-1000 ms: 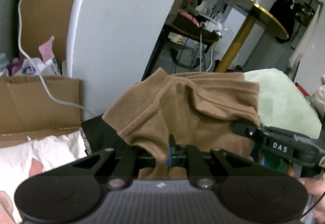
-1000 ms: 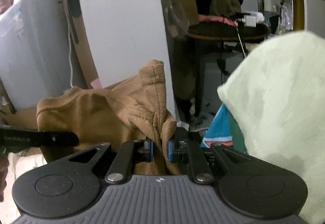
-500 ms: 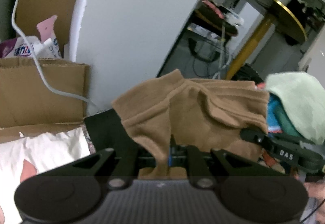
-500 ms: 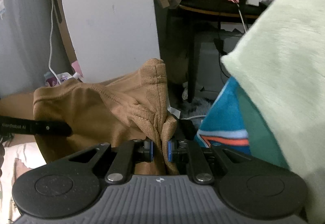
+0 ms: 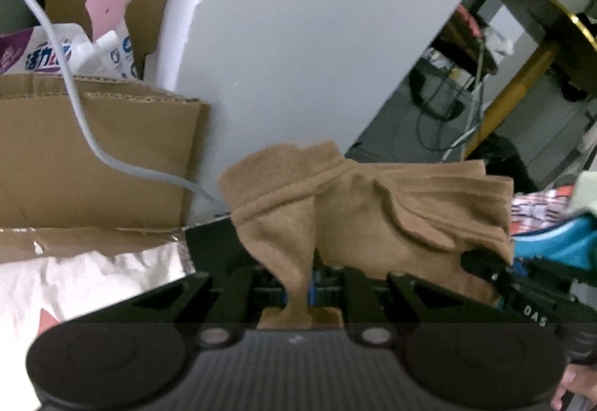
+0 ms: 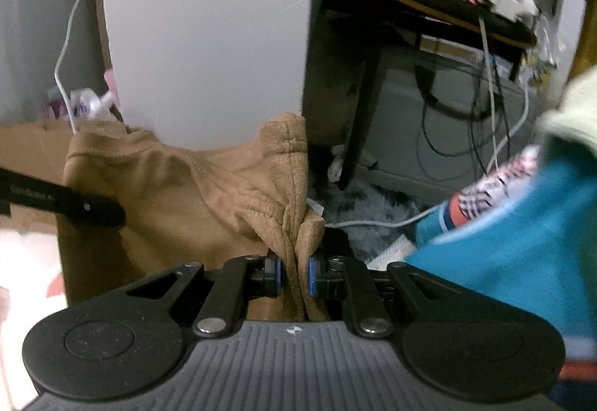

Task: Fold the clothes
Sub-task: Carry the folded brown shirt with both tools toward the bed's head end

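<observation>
A tan knit garment [image 5: 358,220] hangs stretched between both grippers, bunched into folds. My left gripper [image 5: 300,293] is shut on one pinched edge of it at the bottom centre of the left wrist view. In the right wrist view my right gripper [image 6: 294,278] is shut on another bunched edge of the tan garment [image 6: 194,202], its blue pads pressing the cloth. The right gripper's black finger [image 5: 496,275] shows at the right of the left wrist view, and the left gripper's finger [image 6: 59,206] at the left of the right wrist view.
A white panel [image 5: 317,38] and cardboard box [image 5: 93,157] with a white cable [image 5: 74,105] stand behind. A blue garment [image 6: 515,247] and pale green fabric [image 6: 574,112] lie to the right. Dark table with cables [image 6: 447,23], gold-legged round table [image 5: 541,27], pale printed sheet [image 5: 74,284] below.
Both grippers have come down and forward with the tan garment still held between them. The pale green fabric has slid toward the right edge, and the blue garment now fills that side.
</observation>
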`<state>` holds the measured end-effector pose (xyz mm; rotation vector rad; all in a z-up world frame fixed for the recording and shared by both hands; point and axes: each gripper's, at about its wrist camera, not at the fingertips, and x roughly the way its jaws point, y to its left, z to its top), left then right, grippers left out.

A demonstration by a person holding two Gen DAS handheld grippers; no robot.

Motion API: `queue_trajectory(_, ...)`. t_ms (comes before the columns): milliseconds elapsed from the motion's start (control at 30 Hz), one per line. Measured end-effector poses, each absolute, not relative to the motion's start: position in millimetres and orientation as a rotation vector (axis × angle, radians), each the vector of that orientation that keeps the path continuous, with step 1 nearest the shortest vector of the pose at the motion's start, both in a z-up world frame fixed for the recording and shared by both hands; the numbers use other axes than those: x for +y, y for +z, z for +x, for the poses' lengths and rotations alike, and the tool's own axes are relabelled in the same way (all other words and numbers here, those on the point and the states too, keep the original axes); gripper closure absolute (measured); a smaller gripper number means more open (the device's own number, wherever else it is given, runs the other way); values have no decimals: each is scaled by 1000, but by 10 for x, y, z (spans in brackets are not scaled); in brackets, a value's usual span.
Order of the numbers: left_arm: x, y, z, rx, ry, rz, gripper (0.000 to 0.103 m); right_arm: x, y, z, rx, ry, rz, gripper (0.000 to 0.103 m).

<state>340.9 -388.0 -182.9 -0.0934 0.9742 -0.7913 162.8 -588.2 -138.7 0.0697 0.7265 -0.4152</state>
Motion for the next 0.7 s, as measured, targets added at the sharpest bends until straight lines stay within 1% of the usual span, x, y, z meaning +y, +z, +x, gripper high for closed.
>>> queue_trajectory(133, -3994, -1972, 3548, 985, -801, -36, 94, -5904, -1540, 1833, 768, -430, 22, 90)
queue_trajectory(467, -4085, -2300, 3765, 1023, -809, -64, 93, -6057, -1788, 2100, 819, -479, -35, 88)
queue_trajectory(500, -4079, -2333, 3803, 1032, -803, -72, 92, -6086, -1817, 2136, 826, -488, -35, 86)
queue_trajectory(533, -4067, -2350, 3838, 1042, -793, -83, 88, -6114, -1841, 2170, 834, -507, -33, 78)
queue_trajectory(567, -4037, -2363, 3875, 1051, -778, -96, 85, -6143, -1853, 2193, 839, -536, -30, 74)
queue_trajectory(633, -3965, -2379, 3939, 1063, -750, -123, 74, -6206, -1816, 2199, 832, -576, -9, 71)
queue_trajectory(667, -3913, -2370, 3976, 1055, -746, -137, 70, -6241, -1773, 2185, 821, -585, 8, 71)
queue_trajectory(700, -3860, -2361, 4013, 1047, -741, -150, 62, -6275, -1729, 2172, 809, -594, 26, 70)
